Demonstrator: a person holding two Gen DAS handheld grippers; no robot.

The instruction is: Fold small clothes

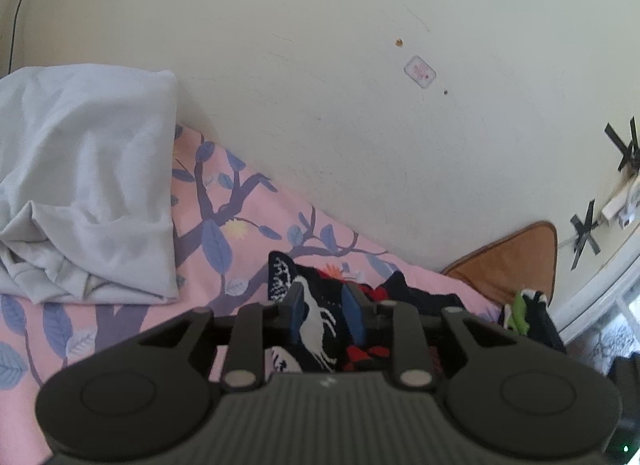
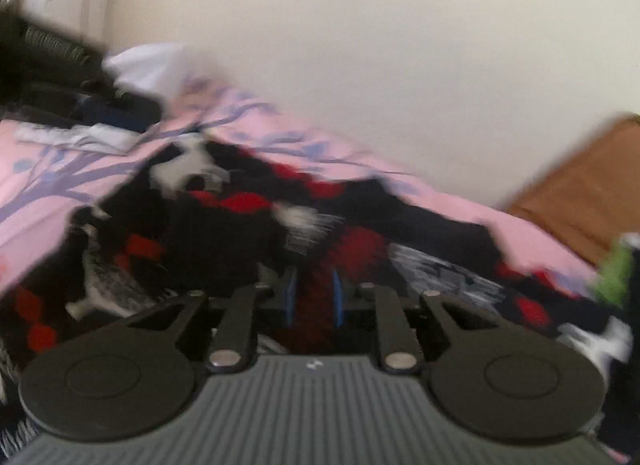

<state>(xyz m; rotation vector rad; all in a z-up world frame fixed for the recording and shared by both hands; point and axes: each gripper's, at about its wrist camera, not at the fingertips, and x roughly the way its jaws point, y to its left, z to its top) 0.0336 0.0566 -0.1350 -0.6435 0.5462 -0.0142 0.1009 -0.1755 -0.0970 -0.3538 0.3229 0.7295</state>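
A small black garment with white and red patterns [image 1: 320, 325] lies on the pink bedsheet with blue leaves [image 1: 224, 225]. My left gripper [image 1: 326, 317] is over its near edge, its blue pads [image 1: 297, 317] apart with cloth between them. In the blurred right wrist view the same garment [image 2: 248, 225] spreads across the sheet [image 2: 60, 185]. My right gripper [image 2: 314, 299] sits low over it, pads [image 2: 291, 297] apart with red and black cloth between them. Whether either gripper pinches the cloth cannot be told.
A crumpled white cloth [image 1: 80, 185] lies at the left on the bed. A brown cushion [image 1: 516, 261] leans at the wall on the right, with a green and black item [image 1: 524, 313] beside it. The cream wall [image 1: 320, 85] runs close behind the bed.
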